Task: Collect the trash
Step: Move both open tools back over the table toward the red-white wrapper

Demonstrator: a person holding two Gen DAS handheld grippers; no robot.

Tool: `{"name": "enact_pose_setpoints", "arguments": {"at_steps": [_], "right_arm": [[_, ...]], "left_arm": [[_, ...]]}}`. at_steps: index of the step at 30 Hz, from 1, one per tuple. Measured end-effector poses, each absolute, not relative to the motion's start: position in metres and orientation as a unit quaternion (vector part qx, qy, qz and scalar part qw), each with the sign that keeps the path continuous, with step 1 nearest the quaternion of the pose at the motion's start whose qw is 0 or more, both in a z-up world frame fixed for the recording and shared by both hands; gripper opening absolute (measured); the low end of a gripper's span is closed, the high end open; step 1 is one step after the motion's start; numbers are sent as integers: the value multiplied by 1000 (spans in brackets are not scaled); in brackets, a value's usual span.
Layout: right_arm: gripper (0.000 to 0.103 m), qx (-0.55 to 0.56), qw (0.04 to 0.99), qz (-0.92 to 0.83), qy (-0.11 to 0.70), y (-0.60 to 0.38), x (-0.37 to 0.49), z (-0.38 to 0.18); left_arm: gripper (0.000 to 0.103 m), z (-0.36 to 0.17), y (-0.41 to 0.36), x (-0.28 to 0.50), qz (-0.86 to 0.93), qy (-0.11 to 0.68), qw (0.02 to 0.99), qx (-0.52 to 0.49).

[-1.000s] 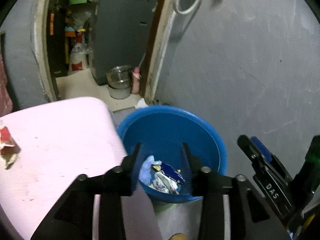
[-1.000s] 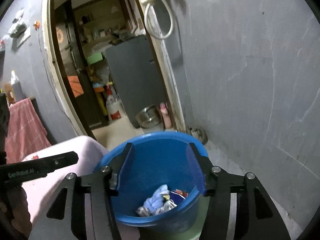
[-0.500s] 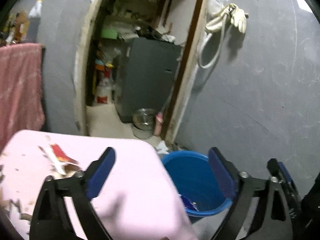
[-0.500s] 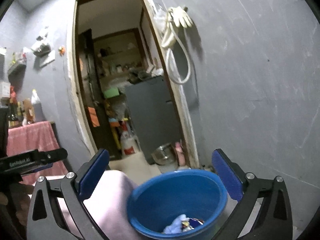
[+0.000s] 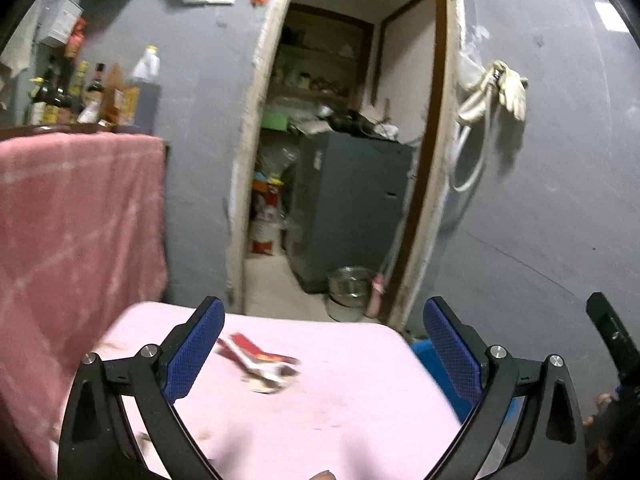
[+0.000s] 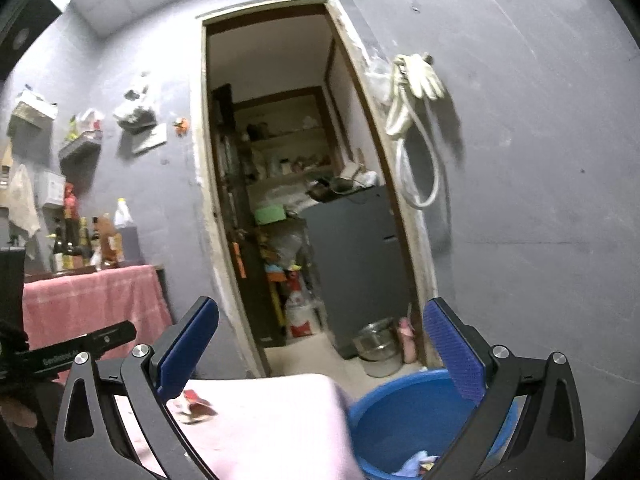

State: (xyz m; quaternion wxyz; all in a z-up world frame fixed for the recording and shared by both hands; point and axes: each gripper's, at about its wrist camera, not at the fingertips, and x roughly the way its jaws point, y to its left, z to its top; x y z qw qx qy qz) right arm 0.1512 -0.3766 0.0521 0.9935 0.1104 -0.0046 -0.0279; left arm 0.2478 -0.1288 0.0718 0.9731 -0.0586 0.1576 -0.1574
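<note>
I held both sets of fingers released and empty, left gripper [image 5: 323,344] and right gripper [image 6: 320,344], probably to reach the red wrapper [image 5: 259,362] lying flat mid-desk [image 5: 360,412], left of the bin [image 6: 404,420], its long axis running diagonally toward the bin.

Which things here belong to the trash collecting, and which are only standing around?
For the job:
- red and white wrapper on the pink table
- blue bucket with trash inside
- left tool and right tool, both open and empty

Just lying about:
- bottles on the pink cloth
- white gloves on the wall
- steel pot in the doorway
</note>
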Motion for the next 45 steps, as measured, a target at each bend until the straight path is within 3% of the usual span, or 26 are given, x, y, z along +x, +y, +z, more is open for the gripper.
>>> {"name": "enact_pose_setpoints", "arguments": {"at_steps": [8,18,28,35,45], "right_arm": [[103,75,996,40,32,-331,174,65],[103,22,989,100,112,-287,227,51],[103,30,958,139,250,-259,311,16],[85,21,920,171,353,-235,361,-14],[73,10,880,183,438,-219,397,-51]], "left_arm": [[98,67,-69,249,-100,160,980,-58],[98,31,-27,276,-41,219,974,-50],[98,-2,-5,316,-14,284,958,-48],[98,-20,7,330,0,316,947,-55],[98,-33,12,338,-3,354,933,-69]]}}
